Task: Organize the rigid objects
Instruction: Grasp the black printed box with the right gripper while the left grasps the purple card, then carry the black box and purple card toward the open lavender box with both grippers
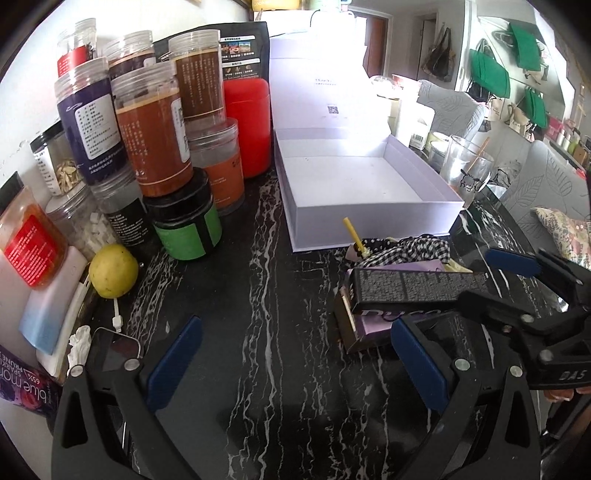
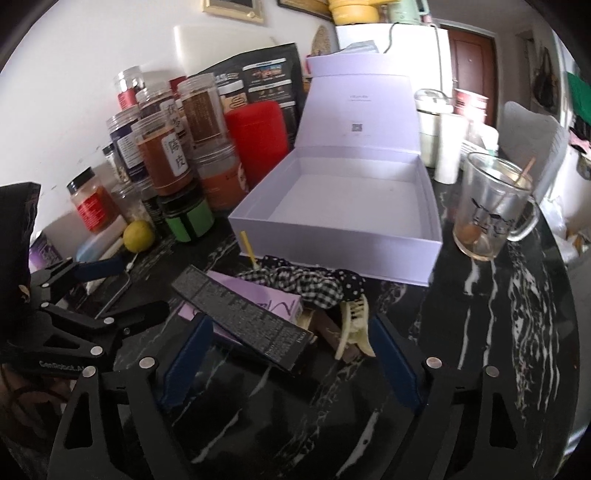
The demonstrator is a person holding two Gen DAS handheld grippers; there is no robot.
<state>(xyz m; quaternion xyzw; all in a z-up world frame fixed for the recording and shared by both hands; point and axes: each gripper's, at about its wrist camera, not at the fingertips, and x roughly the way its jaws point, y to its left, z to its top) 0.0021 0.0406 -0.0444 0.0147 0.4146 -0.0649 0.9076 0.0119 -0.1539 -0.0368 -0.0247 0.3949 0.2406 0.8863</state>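
Setting: a lived-in home, dining or living area; a black marble-patterned table carries food jars, a lemon and a glass mug; fabric-covered chairs stand behind; bags hang beside a wooden door; framed pictures line the wall.

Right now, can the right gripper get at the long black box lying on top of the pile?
Probably yes. The right gripper is open, its fingers either side of the long black box's near end, with nothing between; the cream hair claw sits close alongside.
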